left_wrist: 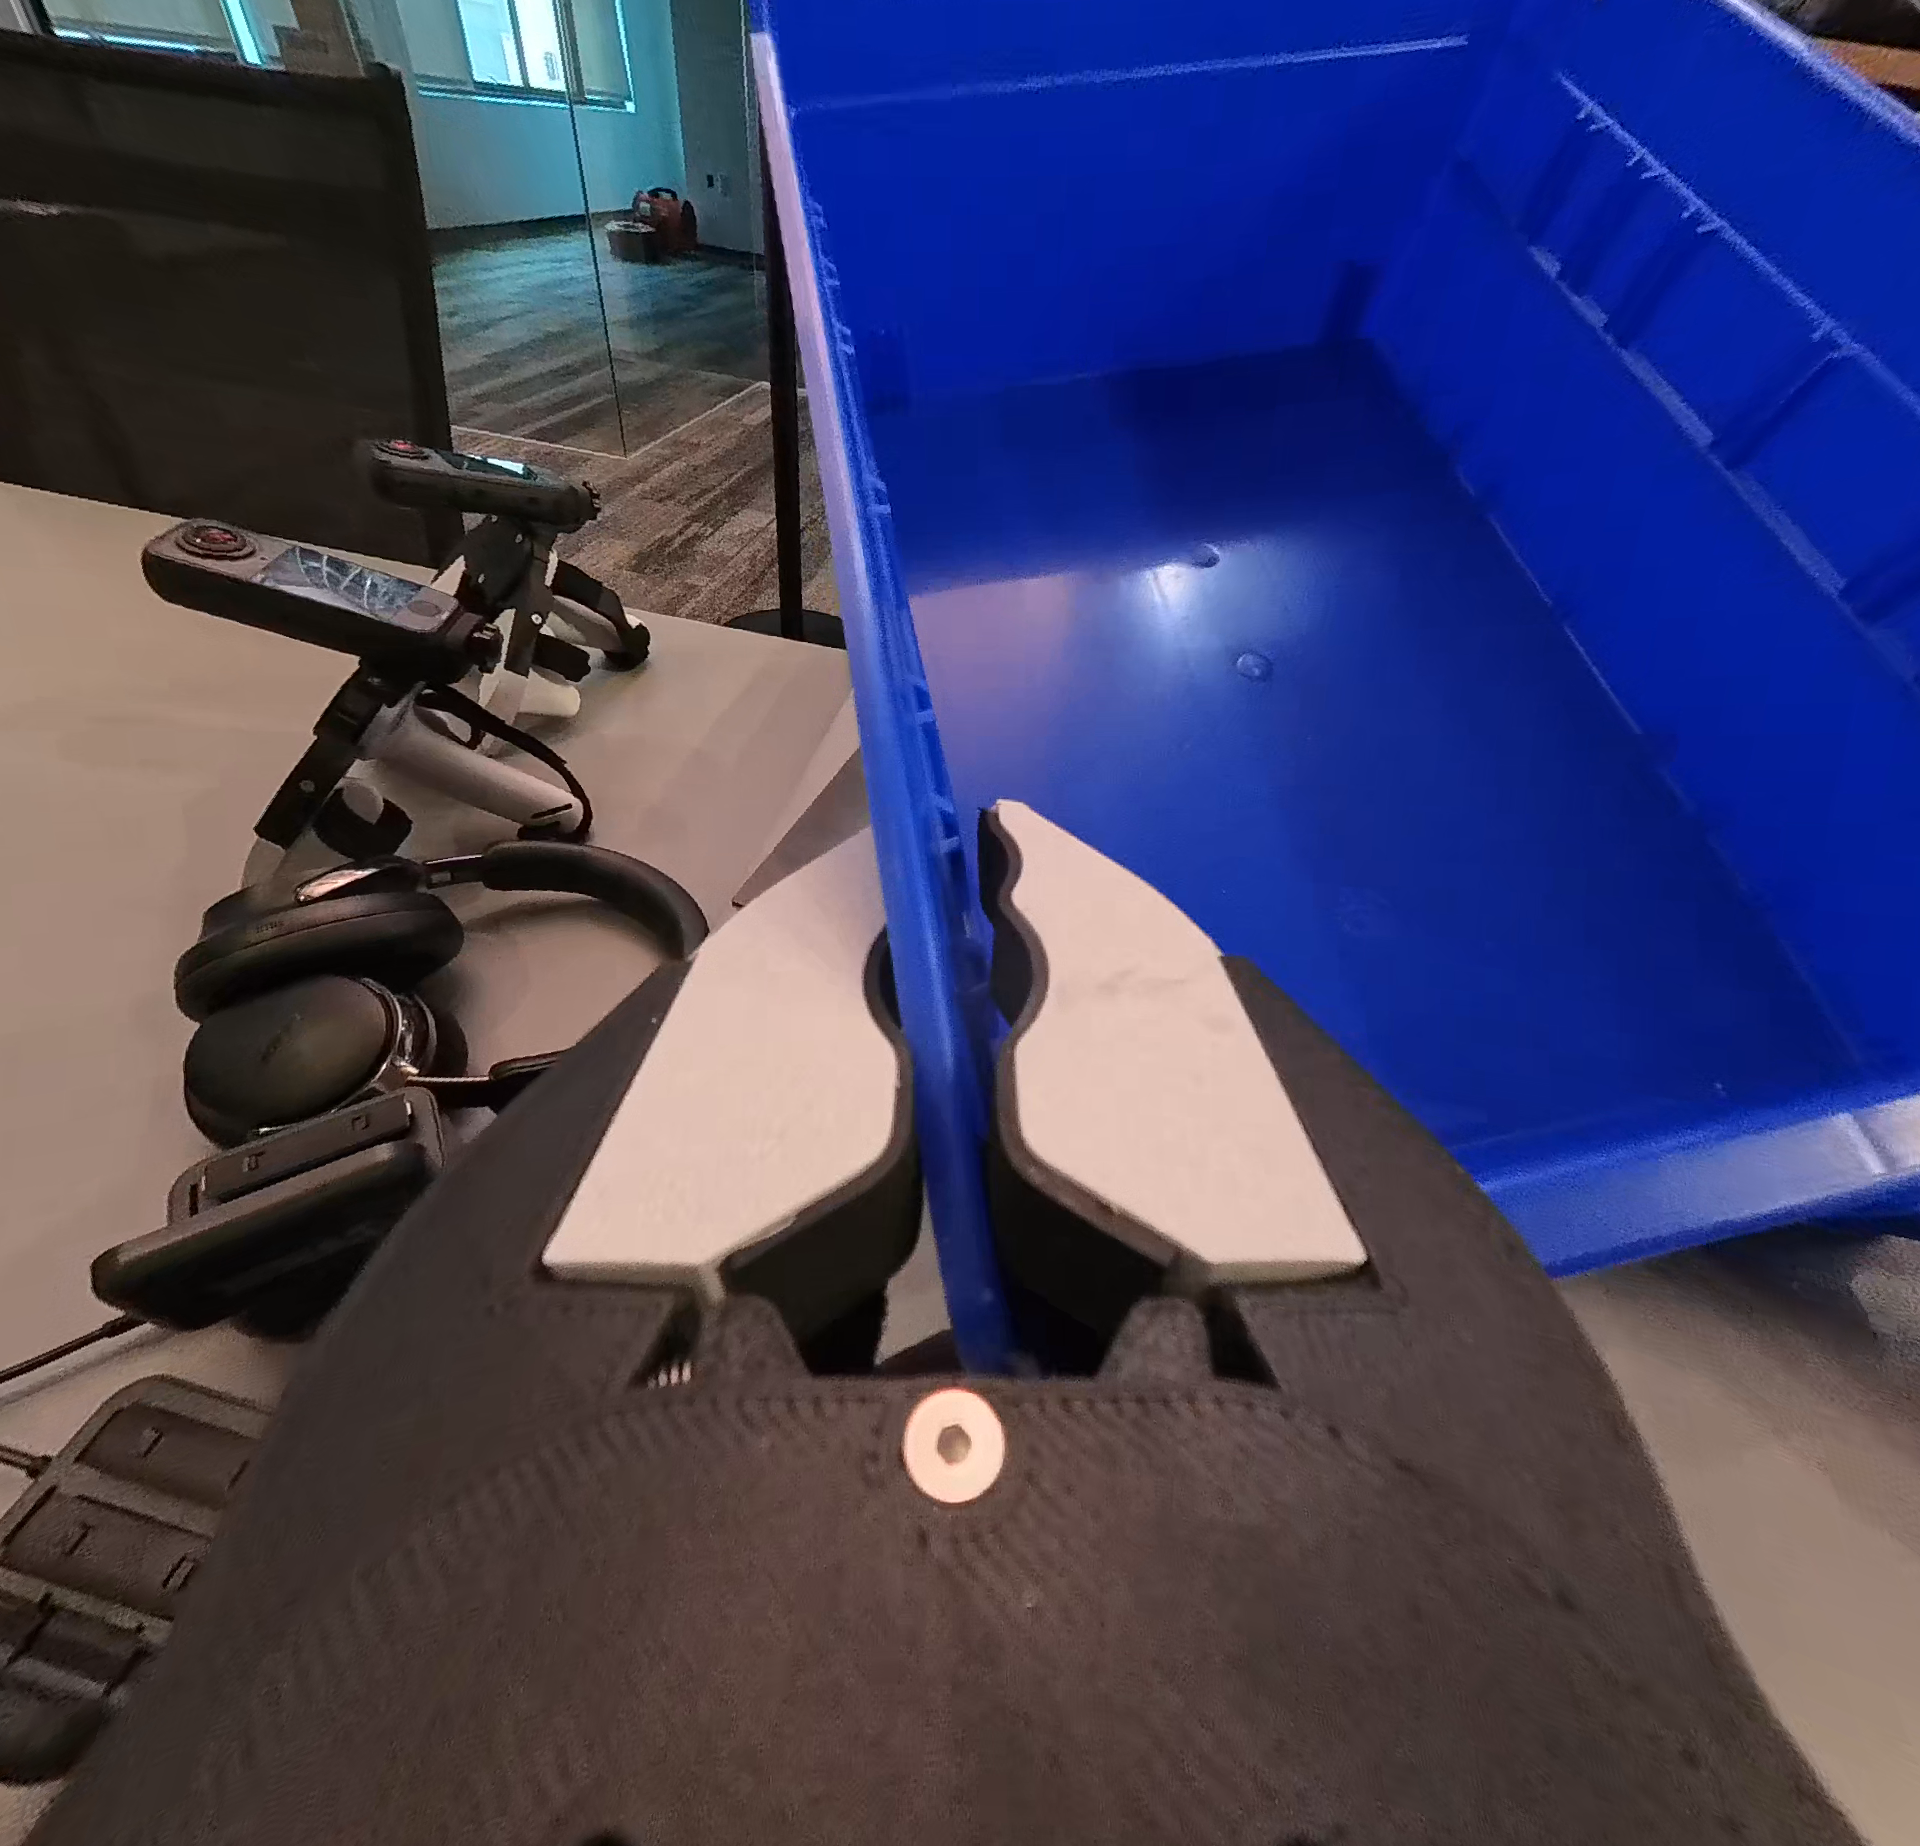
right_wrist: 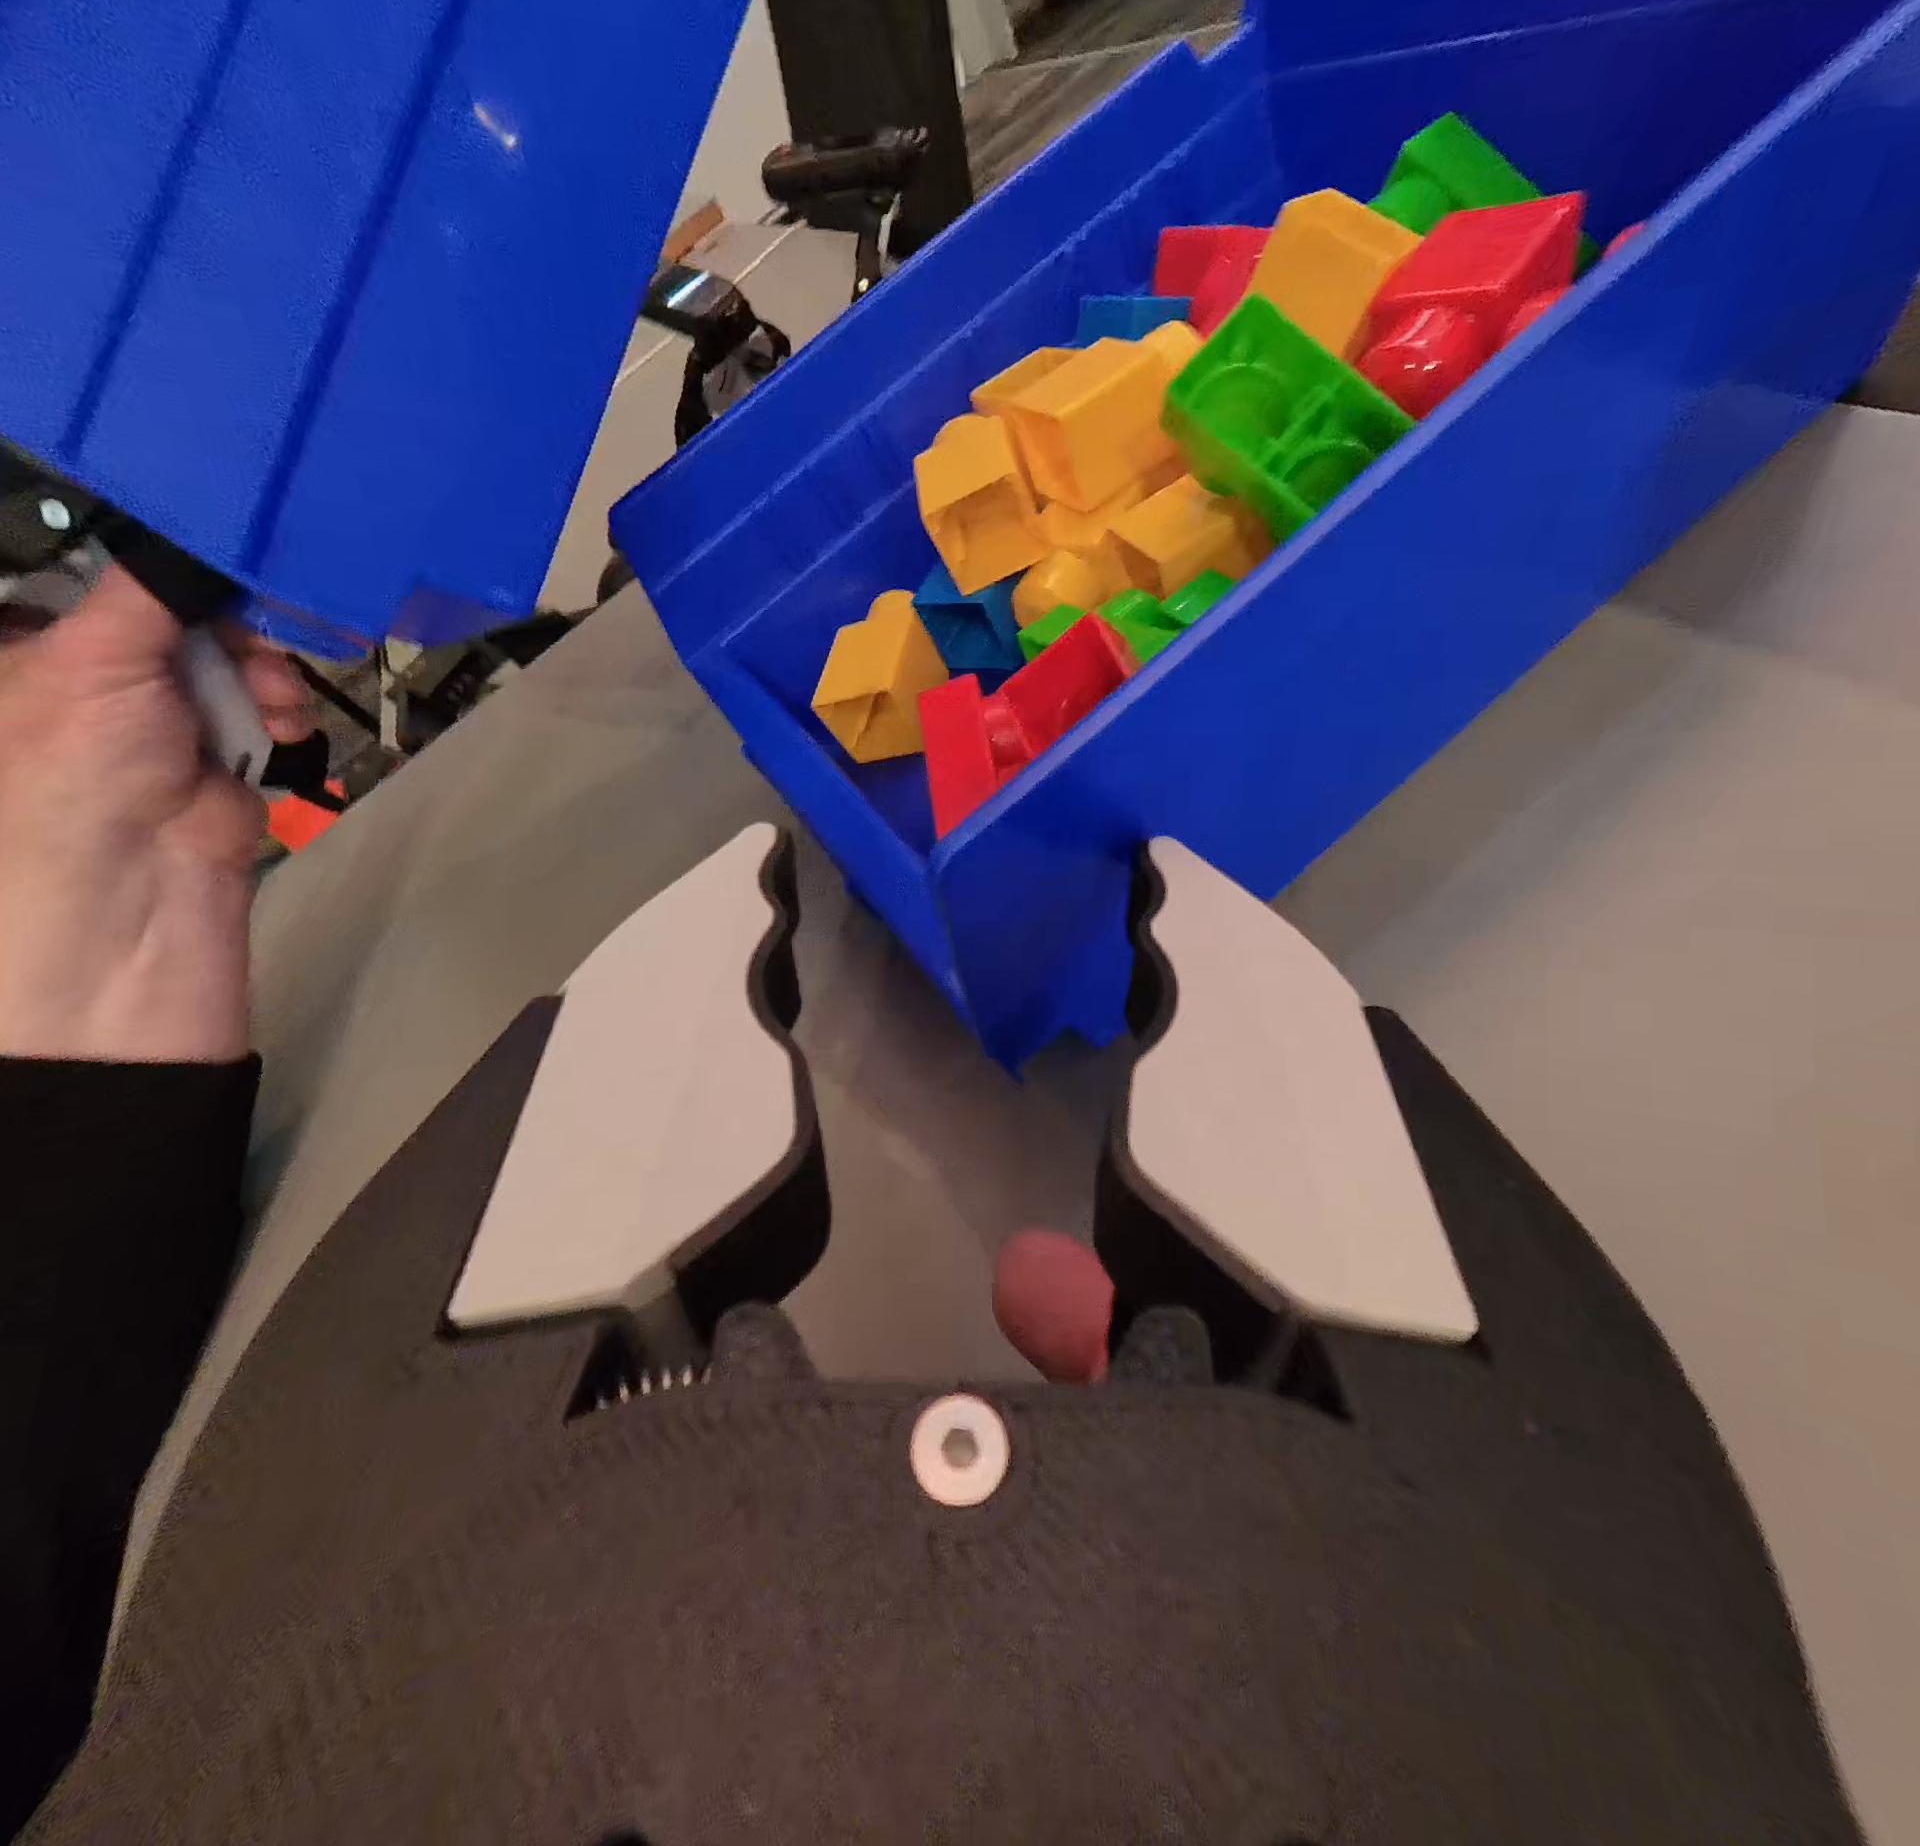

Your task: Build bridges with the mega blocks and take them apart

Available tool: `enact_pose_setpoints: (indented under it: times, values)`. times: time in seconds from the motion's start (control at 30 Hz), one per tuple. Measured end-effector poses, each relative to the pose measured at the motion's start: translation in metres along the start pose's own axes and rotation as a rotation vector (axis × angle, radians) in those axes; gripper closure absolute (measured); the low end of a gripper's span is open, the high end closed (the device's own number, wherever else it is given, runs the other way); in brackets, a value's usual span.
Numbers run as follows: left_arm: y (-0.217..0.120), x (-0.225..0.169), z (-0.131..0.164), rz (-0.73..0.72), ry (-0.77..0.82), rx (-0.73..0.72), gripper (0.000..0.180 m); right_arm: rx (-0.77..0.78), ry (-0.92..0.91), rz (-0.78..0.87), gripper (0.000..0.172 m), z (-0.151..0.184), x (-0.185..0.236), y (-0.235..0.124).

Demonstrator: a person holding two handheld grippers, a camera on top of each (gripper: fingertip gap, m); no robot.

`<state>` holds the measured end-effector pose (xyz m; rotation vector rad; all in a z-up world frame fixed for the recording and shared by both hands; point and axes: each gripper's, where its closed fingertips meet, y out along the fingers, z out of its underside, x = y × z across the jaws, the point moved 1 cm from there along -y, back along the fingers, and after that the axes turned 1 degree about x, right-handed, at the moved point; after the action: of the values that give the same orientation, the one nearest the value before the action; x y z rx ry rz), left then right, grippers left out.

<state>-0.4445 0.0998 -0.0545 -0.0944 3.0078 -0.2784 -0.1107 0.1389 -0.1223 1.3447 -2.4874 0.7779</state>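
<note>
Mega blocks (right_wrist: 1195,466), a bright plastic jumble, fill one blue plastic bin (right_wrist: 1455,601) on the table. Right gripper (right_wrist: 961,923) gapes around its corner, ungripped; left gripper (left_wrist: 940,965) clamps an empty blue bin's wall (left_wrist: 904,757), tilting it aloft.

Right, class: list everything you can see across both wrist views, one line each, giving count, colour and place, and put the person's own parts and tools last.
Empty bin: one, blue, lifted and tilted, its side wall between the left gripper's fingers.
Filled bin: one, blue, on the table, its near corner between the right gripper's open fingers.
Blocks: a heap, too piled to count, yellow, red, green and blue, inside the filled bin.
Table: one, grey, under everything.
Headphones: one pair, black, table left.
Handheld cameras on stands: two, black, behind the headphones.
Hand: one, black sleeve, holding the left gripper.
Left gripper: black, grey fingers, clamped on the empty bin's wall.
Right gripper: same make, open.
</note>
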Motion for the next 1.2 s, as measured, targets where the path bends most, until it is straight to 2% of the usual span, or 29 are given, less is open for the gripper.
enact_pose_setpoints:
  times: [0.1, 0.17, 0.23, 0.3, 0.47, 0.6, 0.7, 0.83, 0.9, 1.0, 1.1, 1.2]
  values:
    - [-0.003, -0.001, -0.004, -0.001, -0.005, -0.017, 0.171, 0.048, -0.099, 0.027, 0.117, 0.001, 0.002, -0.004]
    - [-0.009, -0.005, -0.013, -0.005, 0.009, -0.048, 0.171, -0.013, -0.129, 0.037, 0.121, -0.009, 0.002, -0.021]
    - [-0.017, -0.014, -0.027, 0.002, 0.034, -0.083, 0.172, -0.062, -0.134, -0.019, 0.12, -0.019, 0.012, -0.043]
    - [-0.026, -0.032, -0.044, 0.012, 0.07, -0.131, 0.172, -0.115, -0.172, -0.021, 0.111, -0.035, 0.02, -0.068]
    - [-0.041, -0.105, -0.084, -0.044, 0.263, -0.259, 0.171, -0.317, -0.059, -0.119, 0.099, -0.093, 0.048, -0.122]
    - [-0.048, -0.175, -0.099, -0.103, 0.471, -0.296, 0.172, -0.349, -0.041, -0.133, 0.08, -0.12, 0.057, -0.127]
    - [-0.05, -0.225, -0.099, -0.103, 0.591, -0.314, 0.172, -0.329, 0.002, -0.11, 0.079, -0.126, 0.044, -0.123]
    - [-0.057, -0.283, -0.098, -0.07, 0.711, -0.38, 0.172, -0.293, 0.037, -0.022, 0.111, -0.117, 0.012, -0.123]
    - [-0.064, -0.304, -0.099, -0.081, 0.759, -0.425, 0.172, -0.323, 0.048, 0.07, 0.143, -0.114, -0.012, -0.131]
    - [-0.073, -0.333, -0.098, -0.079, 0.82, -0.478, 0.172, -0.337, 0.002, 0.159, 0.158, -0.111, -0.034, -0.144]
    - [-0.088, -0.361, -0.101, -0.041, 0.853, -0.567, 0.166, -0.423, -0.019, 0.166, 0.162, -0.117, -0.041, -0.163]
    - [-0.098, -0.385, -0.106, 0.036, 0.857, -0.587, 0.151, -0.469, -0.066, 0.196, 0.163, -0.128, -0.042, -0.187]
